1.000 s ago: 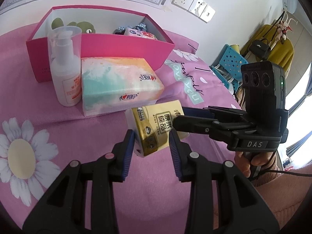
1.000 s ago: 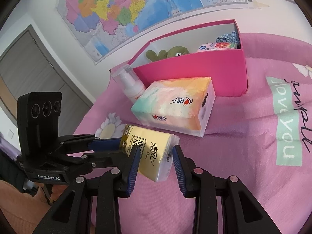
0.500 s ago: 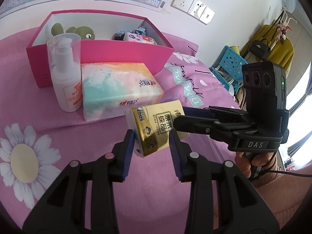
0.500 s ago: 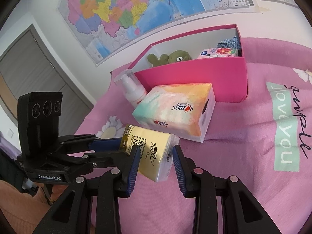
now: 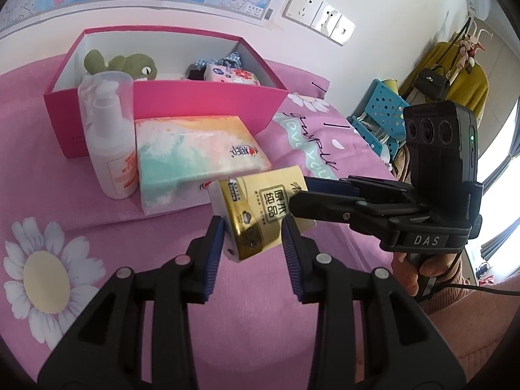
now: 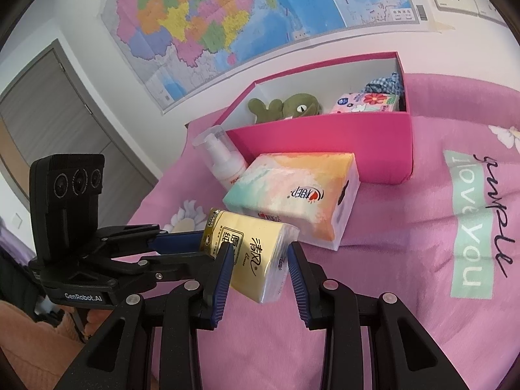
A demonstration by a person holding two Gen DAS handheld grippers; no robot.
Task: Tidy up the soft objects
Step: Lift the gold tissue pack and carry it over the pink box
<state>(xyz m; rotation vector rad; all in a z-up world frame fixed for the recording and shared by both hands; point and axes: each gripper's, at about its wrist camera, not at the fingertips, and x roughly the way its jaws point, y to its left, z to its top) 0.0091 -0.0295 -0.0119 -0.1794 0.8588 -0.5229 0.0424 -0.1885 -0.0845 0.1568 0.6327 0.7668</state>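
A small yellow tissue pack point(image 5: 260, 214) point(image 6: 256, 260) hangs just above the pink bedspread, held from two sides. My left gripper point(image 5: 253, 237) is shut on its near end, and in the right wrist view the left gripper point(image 6: 195, 247) reaches in from the left. My right gripper point(image 6: 260, 260) is shut on the other end; it enters the left wrist view point(image 5: 302, 195) from the right. Behind lies a large pastel tissue pack point(image 5: 195, 149) point(image 6: 292, 188). The open pink box point(image 5: 201, 104) point(image 6: 325, 136) holds a green plush point(image 5: 130, 65) point(image 6: 286, 105) and a floral tissue pack point(image 5: 230, 74) point(image 6: 367, 100).
A white pump bottle point(image 5: 110, 136) point(image 6: 224, 159) stands left of the large pack, in front of the box. The wall with a map point(image 6: 227, 16) and sockets point(image 5: 305, 1) rises behind the box. A blue crate point(image 5: 377, 110) stands off the bed's right edge.
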